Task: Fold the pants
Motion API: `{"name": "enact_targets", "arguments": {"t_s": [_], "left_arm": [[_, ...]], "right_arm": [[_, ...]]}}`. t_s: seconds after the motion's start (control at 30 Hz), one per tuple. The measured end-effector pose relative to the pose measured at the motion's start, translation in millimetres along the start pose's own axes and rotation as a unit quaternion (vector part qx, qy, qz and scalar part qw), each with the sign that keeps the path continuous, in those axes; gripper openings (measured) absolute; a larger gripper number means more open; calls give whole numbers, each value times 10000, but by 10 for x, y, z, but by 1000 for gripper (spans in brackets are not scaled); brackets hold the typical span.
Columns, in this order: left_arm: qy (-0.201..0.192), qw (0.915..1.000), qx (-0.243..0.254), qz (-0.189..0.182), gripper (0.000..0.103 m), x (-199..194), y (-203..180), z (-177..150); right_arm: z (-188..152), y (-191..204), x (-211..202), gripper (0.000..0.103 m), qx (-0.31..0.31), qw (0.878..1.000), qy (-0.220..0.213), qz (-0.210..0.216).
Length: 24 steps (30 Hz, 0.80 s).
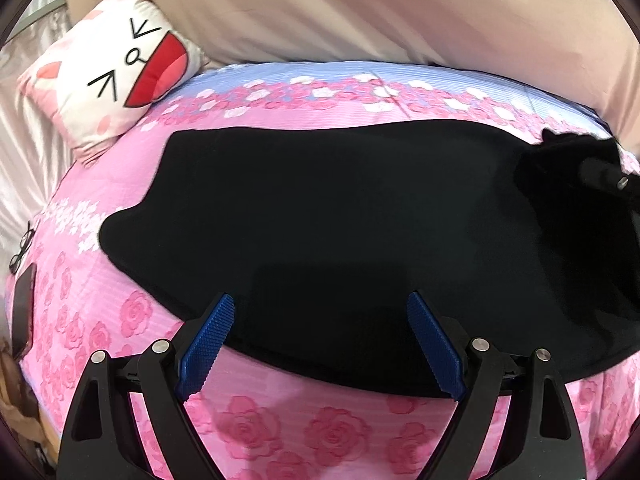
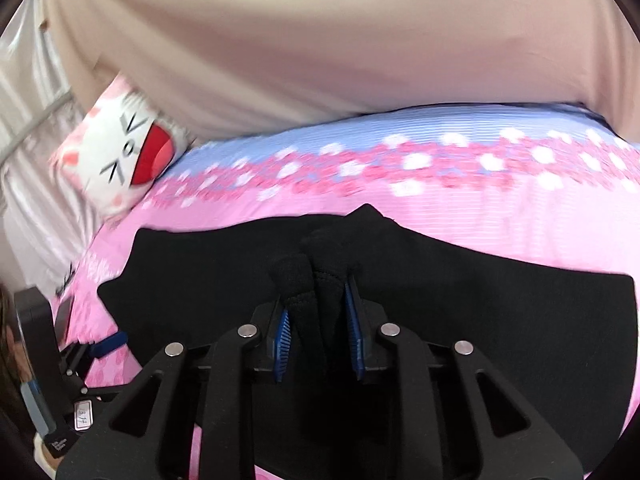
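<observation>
Two hand-held grippers work over black pants (image 1: 340, 208) spread on a bed, across a pink rose-print bedspread (image 1: 332, 436). We see the left gripper (image 1: 320, 304) with its blue ribbed pads (image 1: 208, 344) spread wide and gripping nothing, poised above the near edge of the pants. The right gripper (image 2: 316, 304) has its pads (image 2: 283, 344) drawn in narrow, pinching a bunched fold of the black fabric, which rises in a gathered ridge between them (the right wrist view is somewhat blurred). In the left wrist view that right gripper (image 1: 600, 176) appears at the far right end of the pants, dark against the cloth. A cartoon-face pillow (image 1: 116, 76) lies at the bedspread's far left corner, well apart from the pants. We also note eyeglasses (image 1: 22, 248) and a dark phone (image 1: 23, 320) near the bed's left edge.
</observation>
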<state>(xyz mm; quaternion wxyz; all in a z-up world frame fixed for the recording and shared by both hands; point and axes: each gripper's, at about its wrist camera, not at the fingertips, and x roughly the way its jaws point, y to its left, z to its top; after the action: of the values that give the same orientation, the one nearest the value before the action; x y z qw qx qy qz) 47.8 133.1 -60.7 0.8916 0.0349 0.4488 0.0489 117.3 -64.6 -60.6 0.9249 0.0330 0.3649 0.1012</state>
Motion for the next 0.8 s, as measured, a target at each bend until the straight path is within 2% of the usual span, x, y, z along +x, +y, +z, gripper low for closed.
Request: {"name": "enact_targets", "arguments": {"t_s": [0.07, 0.1, 0.13, 0.17, 0.23, 0.33, 0.37, 0.4, 0.43, 0.5, 0.6, 0.73, 0.77, 0.8], "left_arm": [[32, 10000, -50, 53, 86, 13, 56, -12], [45, 9999, -72, 75, 86, 17, 83, -19], [53, 9999, -77, 94, 86, 19, 107, -28], [53, 9999, -79, 142, 86, 17, 142, -37], [57, 9997, -107, 213, 86, 14, 206, -53], [59, 9993, -282, 229, 86, 19, 352, -61], [91, 9990, -380, 218, 86, 34, 413, -58], [119, 9987, -458, 206, 86, 47, 453, -55], [152, 9981, -565, 202, 86, 63, 502, -50], [181, 9975, -652, 196, 86, 66, 546, -48], [103, 9977, -611, 273, 86, 6, 576, -63], [66, 9963, -769, 384, 86, -38, 741, -71], [87, 9955, -880, 355, 86, -41, 816, -73], [108, 9947, -969, 336, 86, -44, 880, -78]], "right_arm": [[-119, 84, 299, 33, -209, 9989, 430, -2], [-188, 105, 357, 34, -303, 9987, 394, -81], [-220, 152, 288, 41, -413, 9989, 172, -113], [-221, 168, 244, 53, -416, 9989, 210, -34], [-220, 126, 65, 59, -234, 9994, 159, 196], [-224, -20, -222, 57, 7, 9993, -18, 372], [-214, -55, -267, 48, 38, 9995, -55, 323], [-194, -99, -280, 43, 48, 9998, -42, 196], [-169, -91, -258, 43, 23, 10000, -39, 85], [-187, -66, -196, 44, -92, 9999, 29, -31], [-277, 164, 1, 43, -513, 9981, 329, 52], [-339, 446, 259, 44, -1368, 9889, 220, -535], [-350, 473, 336, 51, -1496, 9866, 249, -600], [-356, 475, 388, 52, -1563, 9853, 226, -652]]}}
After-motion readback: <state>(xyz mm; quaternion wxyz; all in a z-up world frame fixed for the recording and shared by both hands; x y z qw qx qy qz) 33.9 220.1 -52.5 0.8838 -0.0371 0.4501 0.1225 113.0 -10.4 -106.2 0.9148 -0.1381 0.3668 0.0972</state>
